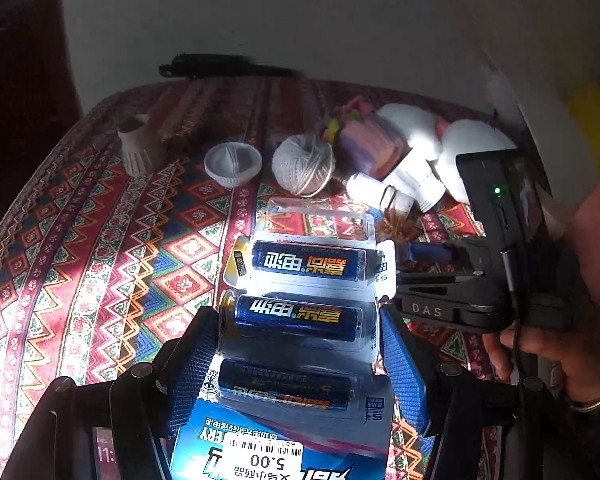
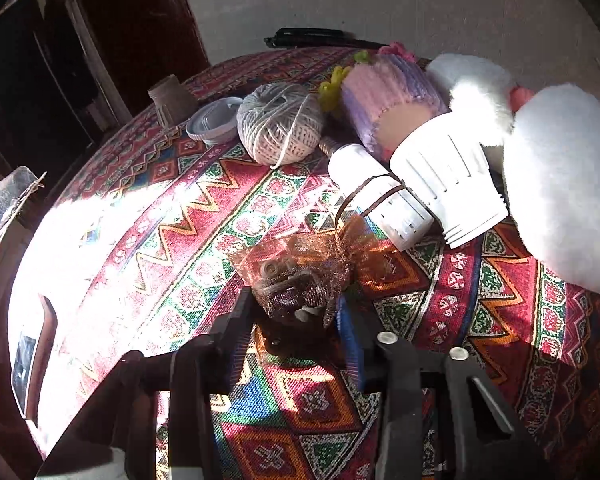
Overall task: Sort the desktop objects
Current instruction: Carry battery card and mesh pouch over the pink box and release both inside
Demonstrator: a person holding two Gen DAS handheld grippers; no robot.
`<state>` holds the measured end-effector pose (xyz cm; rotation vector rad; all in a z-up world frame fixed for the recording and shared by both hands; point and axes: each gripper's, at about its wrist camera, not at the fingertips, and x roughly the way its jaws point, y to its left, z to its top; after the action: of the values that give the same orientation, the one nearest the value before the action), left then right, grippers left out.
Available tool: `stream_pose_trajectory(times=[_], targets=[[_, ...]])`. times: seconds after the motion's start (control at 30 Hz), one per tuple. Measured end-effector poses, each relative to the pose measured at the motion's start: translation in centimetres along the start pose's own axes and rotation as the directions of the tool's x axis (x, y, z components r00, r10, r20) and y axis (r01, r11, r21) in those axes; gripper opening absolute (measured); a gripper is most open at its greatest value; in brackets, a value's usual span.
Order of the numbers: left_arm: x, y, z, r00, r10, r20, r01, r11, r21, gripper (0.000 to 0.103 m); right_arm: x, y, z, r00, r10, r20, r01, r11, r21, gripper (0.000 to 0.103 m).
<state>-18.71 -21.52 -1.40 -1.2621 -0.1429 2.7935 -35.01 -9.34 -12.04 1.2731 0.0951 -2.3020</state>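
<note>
Left wrist: battery pack (image 1: 300, 320) bottom cropped

Red patterned woven tablecloth (image 2: 172, 216) with zigzag and diamond bands is covering the whole table. Hard sunlight is blowing out a patch on the cloth's left side, rest is sitting in shade. Plain off-white plaster wall (image 1: 300, 12) is running behind the cloth's far edge. Dark reddish-brown wooden door or cabinet (image 2: 140, 20) is standing left of the cloth, beside the wall. Flat black object (image 1: 220, 66) is lying at the cloth's far edge, too blurred to identify.
</note>
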Motion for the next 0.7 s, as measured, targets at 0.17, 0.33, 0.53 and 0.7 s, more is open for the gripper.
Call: stream_pose_trajectory(times=[0.17, 0.33, 0.53, 0.7], targets=[[-0.1, 0.8, 0.8, 1.0, -0.001, 0.002, 0.001, 1.0, -0.031, 0.067, -4.2, -0.2, 0.0, 0.998, 0.038, 0.043, -0.038, 0.999, -0.001, 0.015], [-1.5, -0.9, 1.5, 0.998, -0.041, 0.054, 0.043, 0.999, -0.025, 0.067, -12.6, -0.9, -0.3, 0.986, 0.032, 0.163, -0.037, 0.999, 0.026, 0.015], [-4.5, -6.0, 1.6, 0.986, -0.112, 0.126, 0.108, 0.993, 0.038, 0.067, -22.7, -0.8, -3.1, 0.946, -0.033, 0.323, 0.023, 0.999, 0.035, 0.015], [-6.8, -13.2, 1.1, 0.966, -0.21, 0.152, 0.189, 0.972, 0.14, 0.067, -30.1, -2.0, -6.5, 0.899, -0.127, 0.42, 0.111, 0.992, 0.063, 0.015]])
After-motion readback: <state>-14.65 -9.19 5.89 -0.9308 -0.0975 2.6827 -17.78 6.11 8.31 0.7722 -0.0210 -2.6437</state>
